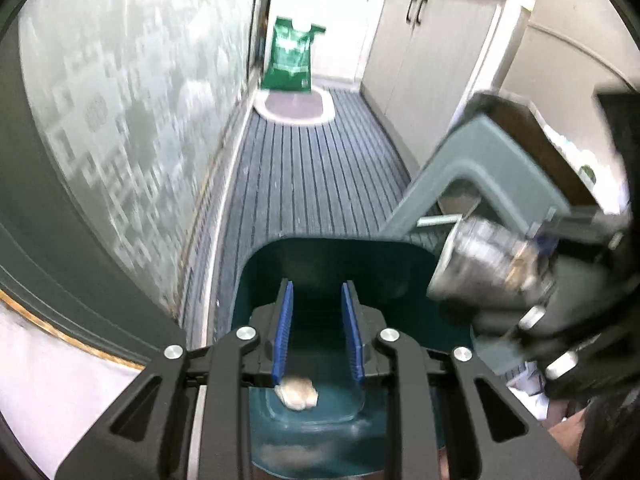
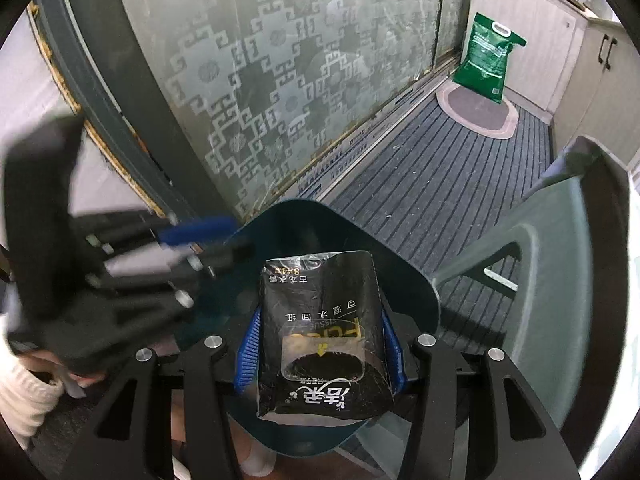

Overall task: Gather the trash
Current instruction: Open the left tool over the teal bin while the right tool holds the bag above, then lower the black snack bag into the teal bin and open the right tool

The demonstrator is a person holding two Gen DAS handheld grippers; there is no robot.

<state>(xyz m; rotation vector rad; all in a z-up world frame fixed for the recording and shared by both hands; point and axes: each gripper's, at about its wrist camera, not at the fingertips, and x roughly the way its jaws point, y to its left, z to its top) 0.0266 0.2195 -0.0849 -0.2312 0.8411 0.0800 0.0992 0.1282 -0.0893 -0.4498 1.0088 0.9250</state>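
Note:
My left gripper (image 1: 317, 286) hangs open over a dark teal bin (image 1: 340, 246), with nothing between its blue pads (image 1: 283, 332). A crumpled pale wad of paper (image 1: 298, 393) lies on the bin's floor below them. In the right wrist view my right gripper (image 2: 320, 316) is shut on a black tissue pack (image 2: 320, 332), torn open at the front, held just above the bin (image 2: 400, 264). The right gripper (image 1: 500, 256) shows blurred at the right of the left wrist view. The left gripper (image 2: 200, 232) is blurred at the left of the right wrist view.
A grey-green plastic chair (image 2: 560, 240) stands right beside the bin. A patterned frosted glass door (image 2: 280, 80) runs along the left. Down the striped floor lie an oval mat (image 2: 476, 114) and a green sack (image 2: 486, 60), with cabinets (image 1: 432, 48) on the right.

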